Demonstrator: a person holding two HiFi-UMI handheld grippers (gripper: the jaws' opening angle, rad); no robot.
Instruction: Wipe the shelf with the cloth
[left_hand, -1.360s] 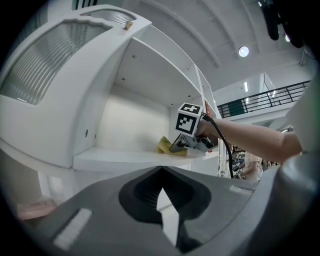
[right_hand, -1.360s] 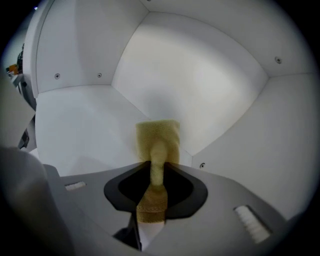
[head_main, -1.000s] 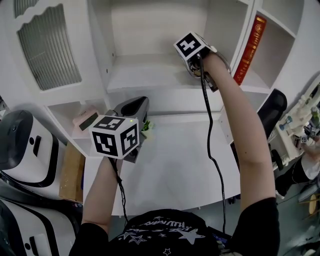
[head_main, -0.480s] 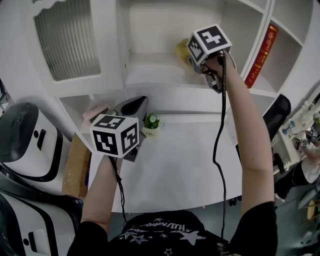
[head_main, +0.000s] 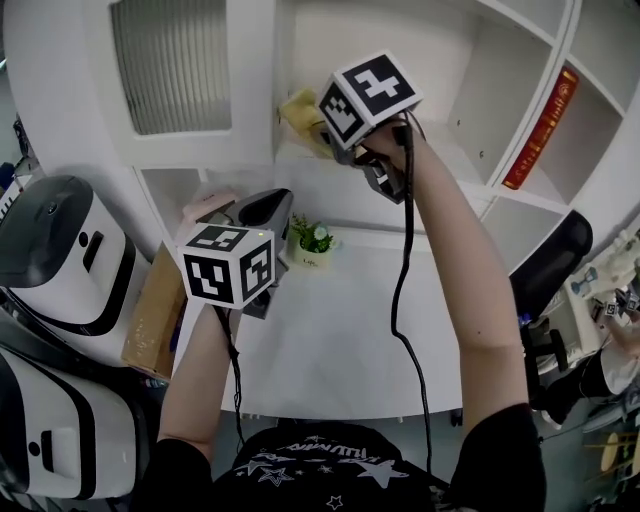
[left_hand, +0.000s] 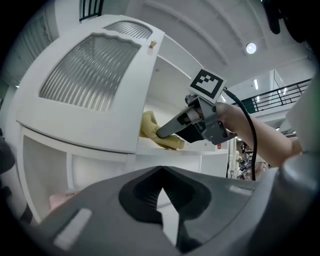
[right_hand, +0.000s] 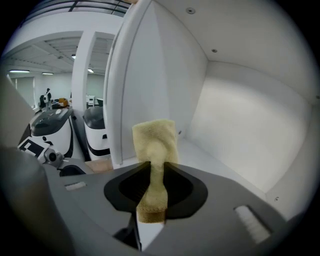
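Observation:
A yellow cloth (head_main: 301, 106) lies at the left end of the white shelf (head_main: 440, 160), close to the compartment's side wall. My right gripper (head_main: 322, 128) is shut on the cloth and holds it against the shelf. In the right gripper view the cloth (right_hand: 155, 142) stands pinched between the jaws of that gripper (right_hand: 151, 186), with the shelf board (right_hand: 215, 162) beyond it. My left gripper (head_main: 268, 205) hangs over the desk, shut with nothing in it. From the left gripper view (left_hand: 161, 192) the cloth (left_hand: 150, 131) shows on the shelf under the right gripper (left_hand: 164, 132).
A cabinet door with ribbed glass (head_main: 170, 60) stands left of the shelf. A small potted plant (head_main: 316, 240) sits on the white desk (head_main: 350, 330). A red book (head_main: 545, 125) leans in the right compartment. White machines (head_main: 55, 250) and a cardboard box (head_main: 150, 320) stand at the left.
My right gripper has carried the cloth leftward along the shelf, from the right part to the left end. The left gripper has stayed over the desk.

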